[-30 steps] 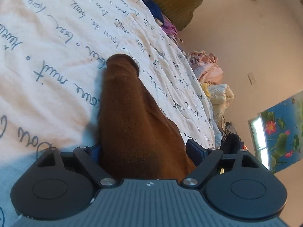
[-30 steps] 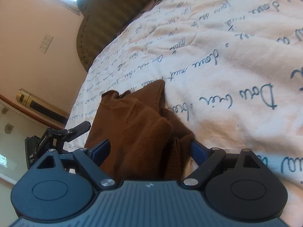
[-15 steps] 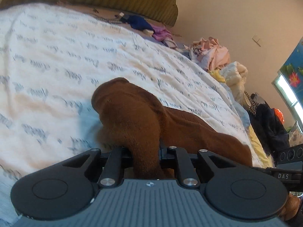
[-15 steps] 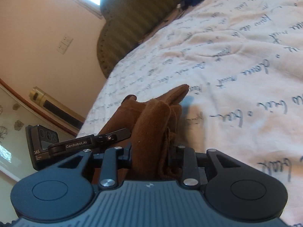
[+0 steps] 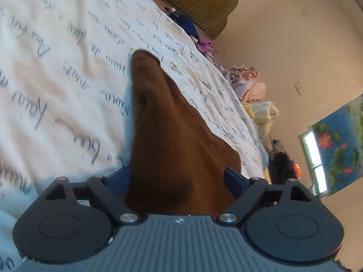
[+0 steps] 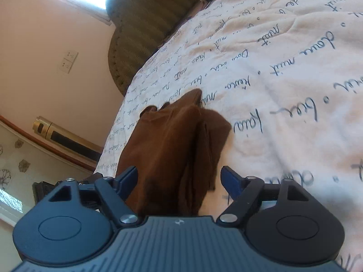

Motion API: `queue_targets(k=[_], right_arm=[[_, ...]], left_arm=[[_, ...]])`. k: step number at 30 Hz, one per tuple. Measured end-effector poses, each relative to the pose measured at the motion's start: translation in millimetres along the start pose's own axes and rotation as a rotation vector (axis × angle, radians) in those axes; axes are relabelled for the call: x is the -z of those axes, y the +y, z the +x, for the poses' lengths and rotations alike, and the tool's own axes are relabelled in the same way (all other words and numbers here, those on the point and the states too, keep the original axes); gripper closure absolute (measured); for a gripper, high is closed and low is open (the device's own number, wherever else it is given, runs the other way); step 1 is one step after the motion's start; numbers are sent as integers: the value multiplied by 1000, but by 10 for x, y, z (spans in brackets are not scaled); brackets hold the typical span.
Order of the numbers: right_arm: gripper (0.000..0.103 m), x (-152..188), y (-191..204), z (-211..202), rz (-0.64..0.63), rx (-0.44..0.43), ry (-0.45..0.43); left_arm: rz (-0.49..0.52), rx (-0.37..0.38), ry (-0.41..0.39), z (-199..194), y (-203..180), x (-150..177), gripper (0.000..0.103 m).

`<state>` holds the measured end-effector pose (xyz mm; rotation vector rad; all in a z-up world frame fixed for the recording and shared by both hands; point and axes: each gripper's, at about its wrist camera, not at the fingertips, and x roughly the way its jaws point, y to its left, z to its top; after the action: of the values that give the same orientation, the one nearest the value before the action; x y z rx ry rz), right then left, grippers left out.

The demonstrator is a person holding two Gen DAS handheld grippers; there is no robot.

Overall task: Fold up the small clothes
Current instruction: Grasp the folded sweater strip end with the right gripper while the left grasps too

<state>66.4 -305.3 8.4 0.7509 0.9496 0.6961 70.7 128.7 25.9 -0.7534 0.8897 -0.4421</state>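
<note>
A brown knit garment (image 5: 172, 136) lies folded on the white bedspread (image 5: 56, 79) with blue handwriting print. It runs away from my left gripper (image 5: 177, 180), tapering to a narrow end. That gripper's jaws are opening, and the cloth lies loose between the blue fingertips (image 5: 233, 180). In the right wrist view the same garment (image 6: 168, 140) shows stacked folds along its right side. My right gripper (image 6: 179, 180) straddles its near end with jaws opening, and a gap shows beside the right finger (image 6: 230, 180).
A ribbed olive headboard (image 6: 145, 22) stands at the bed's head. Loose clothes (image 5: 249, 86) are piled along the far bed edge, beside a flowered blue hanging (image 5: 340, 145). A gold and black cylinder (image 6: 65, 136) rests on a ledge under wall sockets (image 6: 68, 62).
Half a second ago both grippers were shut on bunched, lifted cloth. Now both stand wide and the garment lies flatter on the bed, folded over.
</note>
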Motion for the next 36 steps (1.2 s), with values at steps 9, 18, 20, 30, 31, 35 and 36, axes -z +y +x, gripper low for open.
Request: queue_targets(k=[9, 18, 20, 30, 31, 35, 36], right_arm=[[86, 335, 165, 388, -40, -15, 149], [75, 635, 125, 36, -62, -27, 172], [52, 525, 96, -145, 1, -49, 120], [25, -356, 224, 90, -36, 27, -91], [64, -365, 221, 231, -47, 36, -50], [94, -324, 132, 420, -165, 159, -23], [94, -344, -15, 412, -114, 175, -30]], left_arm=[[21, -67, 102, 142, -146, 388, 81], [115, -87, 62, -182, -174, 778, 43], [157, -121, -64, -449, -294, 768, 22], [576, -234, -214, -30, -1104, 941, 12], [616, -243, -181, 102, -1086, 1031, 12], [764, -329, -175, 351, -919, 1320, 10], [775, -324, -172, 352, -905, 1342, 9]])
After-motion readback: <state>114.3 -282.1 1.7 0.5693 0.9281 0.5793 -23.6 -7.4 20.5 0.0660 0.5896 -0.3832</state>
